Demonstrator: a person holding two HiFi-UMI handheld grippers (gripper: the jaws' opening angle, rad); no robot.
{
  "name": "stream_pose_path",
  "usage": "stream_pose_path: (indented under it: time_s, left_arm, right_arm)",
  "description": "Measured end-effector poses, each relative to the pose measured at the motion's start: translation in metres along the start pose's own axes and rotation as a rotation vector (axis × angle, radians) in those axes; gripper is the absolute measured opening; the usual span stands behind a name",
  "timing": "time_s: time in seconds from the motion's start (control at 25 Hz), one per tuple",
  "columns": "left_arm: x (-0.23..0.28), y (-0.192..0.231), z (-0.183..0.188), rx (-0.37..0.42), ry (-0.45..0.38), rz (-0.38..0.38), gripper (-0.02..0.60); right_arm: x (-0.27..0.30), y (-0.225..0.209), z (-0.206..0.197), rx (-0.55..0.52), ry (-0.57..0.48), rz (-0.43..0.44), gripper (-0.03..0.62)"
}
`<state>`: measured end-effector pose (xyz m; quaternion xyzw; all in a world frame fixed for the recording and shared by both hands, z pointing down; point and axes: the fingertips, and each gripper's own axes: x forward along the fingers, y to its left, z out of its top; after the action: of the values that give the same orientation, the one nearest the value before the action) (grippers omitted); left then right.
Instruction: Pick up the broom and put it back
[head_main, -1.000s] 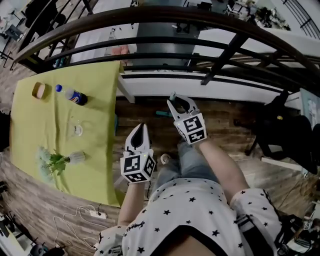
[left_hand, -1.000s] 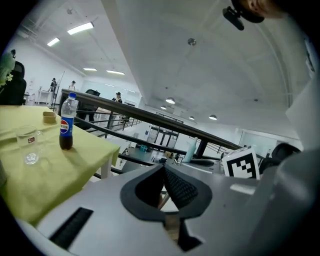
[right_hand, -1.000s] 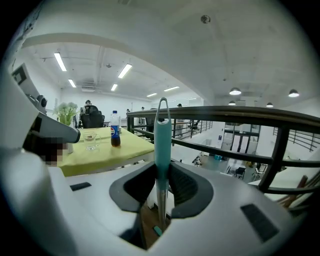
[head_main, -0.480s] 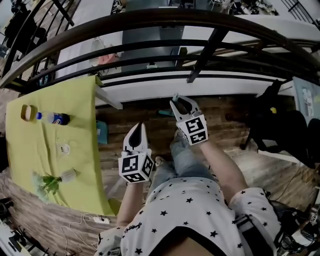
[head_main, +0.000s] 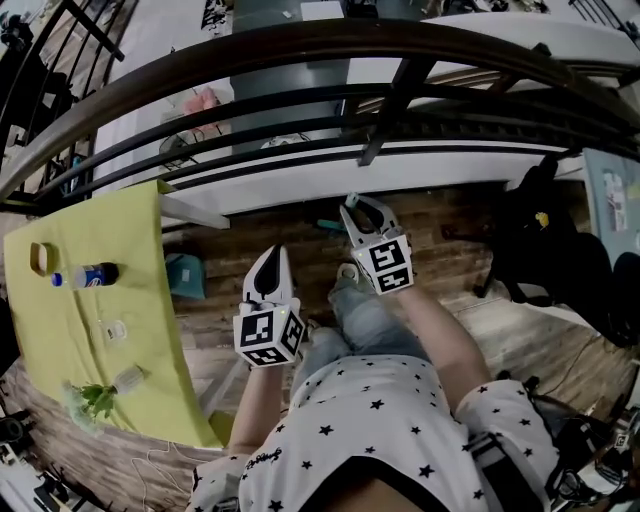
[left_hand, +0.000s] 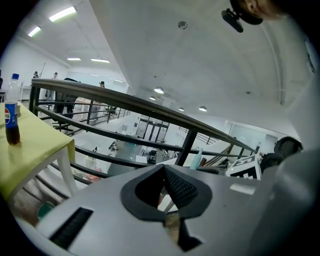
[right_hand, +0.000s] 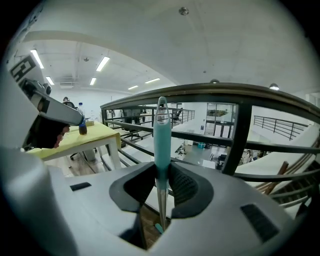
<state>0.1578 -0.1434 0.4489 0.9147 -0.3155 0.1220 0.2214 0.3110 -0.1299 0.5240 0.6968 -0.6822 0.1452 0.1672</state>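
The broom's teal handle (right_hand: 161, 132) stands upright between the pads of my right gripper (right_hand: 161, 172), which is shut on it; the metal shaft (right_hand: 161, 212) runs down below the jaws. In the head view the right gripper (head_main: 357, 207) is held out toward the railing, with the handle's tip (head_main: 350, 199) showing at its jaws. My left gripper (head_main: 272, 258) is lower and to the left, jaws brought to a point with nothing in them. Its own view shows the left gripper (left_hand: 164, 172) shut and empty, the teal handle (left_hand: 196, 157) off to the right.
A dark curved railing (head_main: 300, 45) runs across ahead, with a drop to a lower floor beyond. A yellow-green table (head_main: 110, 250) stands at the left with a cola bottle (head_main: 88, 275), a tape roll (head_main: 40, 258) and a plant (head_main: 95, 398). A black chair (head_main: 560, 230) is right.
Both grippers and the person have moved along the wooden floor toward the railing; the table has slid off to the left of the view. The broom stays in the right gripper.
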Motion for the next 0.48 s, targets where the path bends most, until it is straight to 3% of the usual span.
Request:
stream_pose_path:
  time_s: [0.48]
  left_arm:
    - [0.093,-0.025,-0.003,0.016,0.044,-0.019,0.012]
  right_arm:
    - [0.039,-0.081,-0.045,0.038,0.073,-0.033,0.080]
